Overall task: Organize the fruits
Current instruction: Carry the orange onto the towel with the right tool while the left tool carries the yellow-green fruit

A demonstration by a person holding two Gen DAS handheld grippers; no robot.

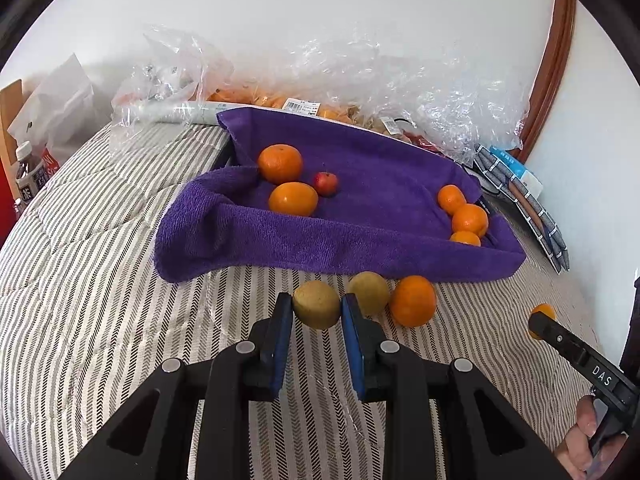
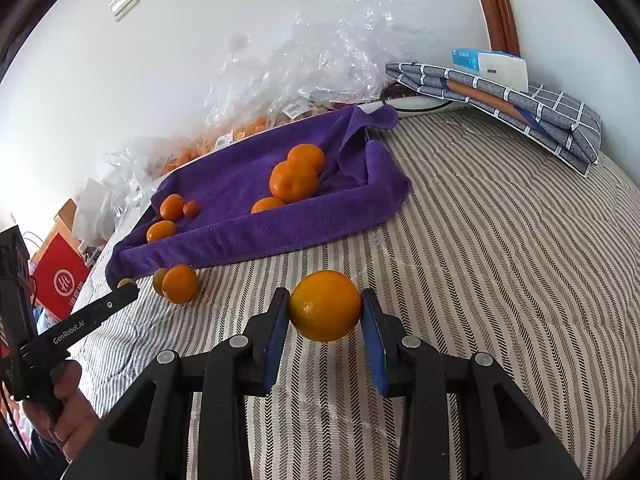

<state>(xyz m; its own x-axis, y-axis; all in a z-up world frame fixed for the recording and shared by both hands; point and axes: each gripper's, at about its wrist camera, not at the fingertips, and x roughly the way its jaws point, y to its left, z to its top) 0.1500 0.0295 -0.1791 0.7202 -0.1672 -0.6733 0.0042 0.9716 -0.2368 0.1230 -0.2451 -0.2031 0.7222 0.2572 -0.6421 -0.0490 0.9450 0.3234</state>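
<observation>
Fingers of the left gripper are clamped on a brownish-green kiwi, one blue pad on each flank, fruit held at the fingertips just clear of the striped bedspread. Right gripper is likewise closed on an orange, pads pressed on both sides; in the left view that same gripper is seen only as a dark finger at the right edge with the orange behind it.

Key relation: the purple towel-lined tray lies straight ahead of both grippers, beyond the held fruit, its near rim raised and needing to be cleared. Left gripper is judged the nearer of the two; the right one sits further out on the bedspread. Neither held fruit shows a marked long axis.

A second kiwi and a loose orange are left just short of the tray rim, touching each other, immediately right of the held kiwi. Inside the tray: two oranges with a small red fruit at the left end, three more oranges bunched at the right end.

Writing: "DAS" is read on the right gripper's finger, "GenRobot.AI" on the left gripper's finger. Barcode labels on the clear plastic bags are too small to read; a red bag carries a white round logo, characters not legible.
</observation>
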